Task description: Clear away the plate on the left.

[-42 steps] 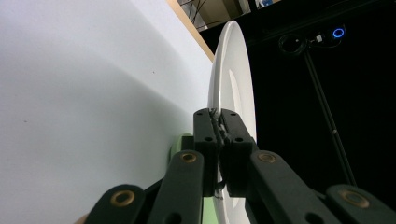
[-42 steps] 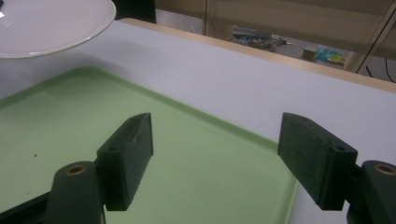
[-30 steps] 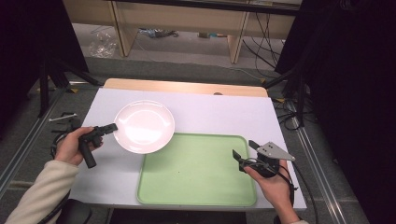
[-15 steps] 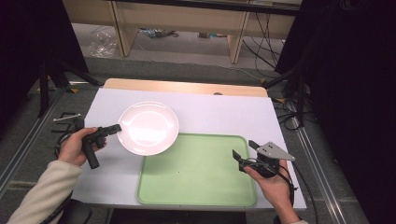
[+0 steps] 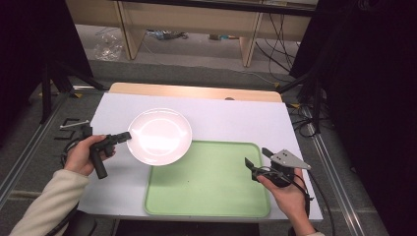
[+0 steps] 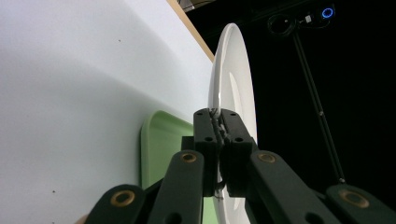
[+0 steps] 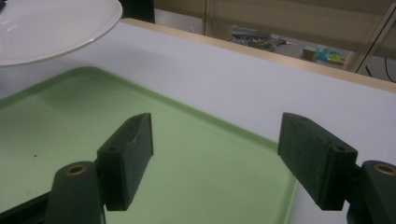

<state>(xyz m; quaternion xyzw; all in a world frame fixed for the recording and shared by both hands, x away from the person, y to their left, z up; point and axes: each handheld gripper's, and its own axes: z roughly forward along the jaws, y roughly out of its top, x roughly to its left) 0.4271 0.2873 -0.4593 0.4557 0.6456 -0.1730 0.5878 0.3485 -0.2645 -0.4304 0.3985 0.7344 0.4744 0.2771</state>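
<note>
A white plate [image 5: 159, 135] hangs above the table, its near right part over the far left corner of a green tray [image 5: 206, 199]. My left gripper [image 5: 127, 135] is shut on the plate's left rim. In the left gripper view the two black jaws pinch the plate [image 6: 231, 70] edge-on, with the tray [image 6: 156, 149] below. My right gripper [image 5: 257, 158] stands open at the tray's right edge, held in a hand. In the right gripper view its jaws are wide apart with nothing between them, over the tray [image 7: 154, 154], and the plate [image 7: 51, 25] shows at the upper left.
The tray lies at the front of a white table top [image 5: 236, 123] with a wooden strip [image 5: 196, 92] along its far edge. Cables and shelving legs stand on the floor beyond. Metal rails run along both sides of the table.
My left gripper has carried the plate a little to the right, toward the tray. The right gripper has stayed where it was.
</note>
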